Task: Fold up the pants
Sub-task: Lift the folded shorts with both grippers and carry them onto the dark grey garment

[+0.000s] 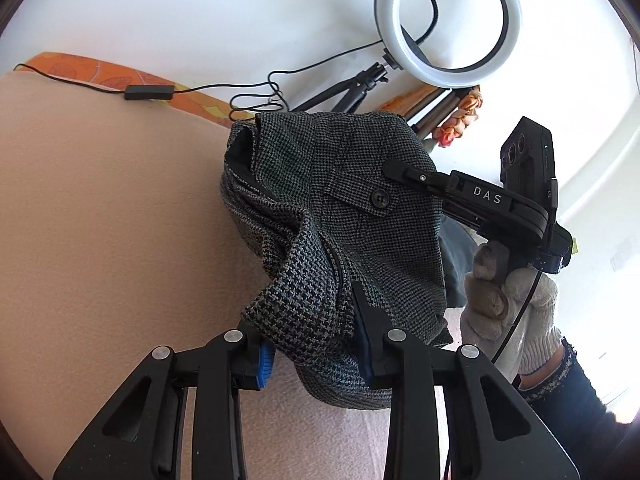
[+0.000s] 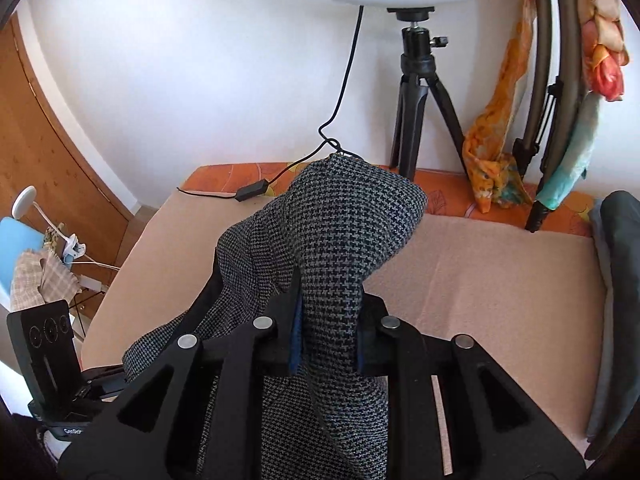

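Grey houndstooth pants (image 1: 340,184) hang bunched above the peach blanket (image 1: 100,200), a buttoned pocket flap facing me. My left gripper (image 1: 316,350) is shut on a thick fold of the cloth near the lower edge, blue pads on either side. My right gripper (image 1: 394,168) clamps the fabric higher up by the pocket, held by a white-gloved hand (image 1: 508,300). In the right wrist view the pants (image 2: 348,220) rise in a hump over the right gripper (image 2: 328,332), which is shut on the cloth; the rest drapes down to the left.
A ring light (image 1: 448,20) on a black tripod (image 2: 416,92) stands at the blanket's far edge, its cable and inline switch (image 1: 149,92) lying on the surface. Orange scarves (image 2: 496,152) hang at the back right. Folded dark clothes (image 2: 616,280) lie at the right edge.
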Tool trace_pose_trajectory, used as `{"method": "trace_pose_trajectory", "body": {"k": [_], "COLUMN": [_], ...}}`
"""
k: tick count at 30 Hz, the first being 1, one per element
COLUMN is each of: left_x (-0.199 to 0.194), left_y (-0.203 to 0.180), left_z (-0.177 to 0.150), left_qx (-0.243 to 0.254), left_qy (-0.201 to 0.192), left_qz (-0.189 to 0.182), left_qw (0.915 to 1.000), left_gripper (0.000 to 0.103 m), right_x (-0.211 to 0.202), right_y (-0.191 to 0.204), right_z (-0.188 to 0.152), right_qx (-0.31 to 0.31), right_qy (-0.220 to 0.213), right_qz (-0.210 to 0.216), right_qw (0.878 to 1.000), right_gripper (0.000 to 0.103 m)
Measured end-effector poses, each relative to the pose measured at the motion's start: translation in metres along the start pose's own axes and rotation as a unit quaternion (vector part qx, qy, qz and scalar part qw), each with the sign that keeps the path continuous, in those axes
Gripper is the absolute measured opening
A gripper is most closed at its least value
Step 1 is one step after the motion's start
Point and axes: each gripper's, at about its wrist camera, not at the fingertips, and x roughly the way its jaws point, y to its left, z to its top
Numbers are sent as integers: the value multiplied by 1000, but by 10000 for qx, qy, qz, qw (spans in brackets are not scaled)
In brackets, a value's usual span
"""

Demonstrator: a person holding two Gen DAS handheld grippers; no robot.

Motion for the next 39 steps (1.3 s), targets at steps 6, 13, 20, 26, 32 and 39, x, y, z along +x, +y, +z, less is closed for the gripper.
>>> {"method": "trace_pose_trajectory", "body": {"k": [6,13,20,26,32,39], "left_x": [18,55,108,150,181,200], "left_y": [-44,-100,-164,-213,-245,-263], "left_z": [-4,-5,-2,-2,-1,-8], "left_qx": [302,606,985,1250,1422,1531], "left_qy": [37,141,250,298,301,308], "left_qz": [-313,-690,-989,-1190,-1252,-1241], "left_qw": [9990,9957,9899,9845,9814,9799], "left_gripper": [30,30,30,30,30,30], "right_x": [-49,-108,-159,-199,-222,-226], "right_y": [-32,-78,-132,-177,-214,-253], "right_z": [-6,-9,-4,2,10,20], "right_qx": [84,201,190,217,207,199], "right_qy": [-226,-462,-640,-823,-948,-977], "right_qz": [-207,-545,-1031,-1369,-1592,-1730], "right_qw": [9995,9972,9924,9869,9825,9799], "right_gripper": [20,20,20,20,20,20]}}
